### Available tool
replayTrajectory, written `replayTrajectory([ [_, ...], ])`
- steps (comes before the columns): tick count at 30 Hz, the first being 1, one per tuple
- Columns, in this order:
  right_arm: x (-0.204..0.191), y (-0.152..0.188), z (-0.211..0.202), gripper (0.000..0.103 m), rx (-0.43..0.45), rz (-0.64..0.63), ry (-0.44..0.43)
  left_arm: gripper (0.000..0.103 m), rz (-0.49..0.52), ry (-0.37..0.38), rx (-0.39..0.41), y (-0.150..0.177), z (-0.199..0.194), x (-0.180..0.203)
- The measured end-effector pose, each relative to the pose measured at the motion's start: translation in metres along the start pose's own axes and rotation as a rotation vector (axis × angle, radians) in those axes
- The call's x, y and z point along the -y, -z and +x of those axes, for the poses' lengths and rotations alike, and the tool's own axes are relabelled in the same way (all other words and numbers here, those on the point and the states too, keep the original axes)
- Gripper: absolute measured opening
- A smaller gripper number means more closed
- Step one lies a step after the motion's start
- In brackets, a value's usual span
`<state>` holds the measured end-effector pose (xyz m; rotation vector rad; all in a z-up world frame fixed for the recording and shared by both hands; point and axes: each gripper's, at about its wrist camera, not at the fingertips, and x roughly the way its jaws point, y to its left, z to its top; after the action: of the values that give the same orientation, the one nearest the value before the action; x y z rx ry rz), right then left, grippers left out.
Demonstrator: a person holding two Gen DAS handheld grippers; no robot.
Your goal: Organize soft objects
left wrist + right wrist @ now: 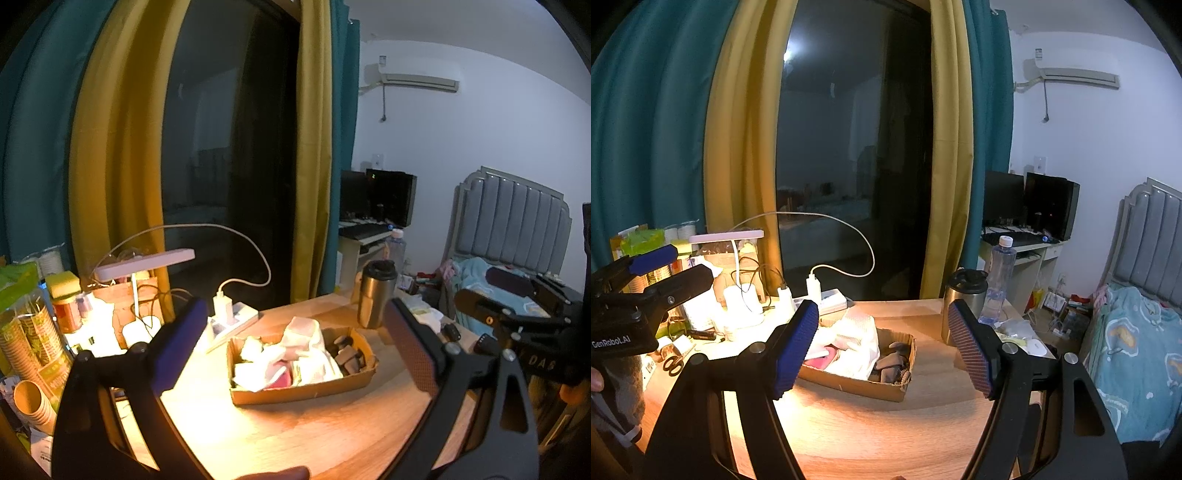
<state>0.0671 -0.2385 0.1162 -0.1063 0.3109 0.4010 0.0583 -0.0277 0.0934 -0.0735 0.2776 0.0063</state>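
The pale wooden bench [886, 435] carries a shallow brown cardboard tray [864, 386] mid-surface, a steel travel mug [962, 306] at its far edge, and a white power strip [831, 299] at the far left corner.

2 cams, 1 on each gripper, both looking along the fingers, tipped down a bit at the wood table [295, 435] and dark window [229, 147]. Left cam sits near the table's front, w/ the right gripper [491, 291] at its right edge. Right cam sits just beside it, w/ the left gripper [672, 266] at its left edge. Both see the cardboard tray [306, 393], lamp [144, 264], steel mug [375, 295] and bed [1137, 354].
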Motion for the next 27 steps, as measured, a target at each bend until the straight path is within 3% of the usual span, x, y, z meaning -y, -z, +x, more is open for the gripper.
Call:
replayTrajectory([
  [27, 0.0034, 0.0043, 0.0003, 0.076, -0.01, -0.001, -0.002, 0.097, 0.0, 0.001, -0.003, 0.0002, 0.0, 0.0027],
])
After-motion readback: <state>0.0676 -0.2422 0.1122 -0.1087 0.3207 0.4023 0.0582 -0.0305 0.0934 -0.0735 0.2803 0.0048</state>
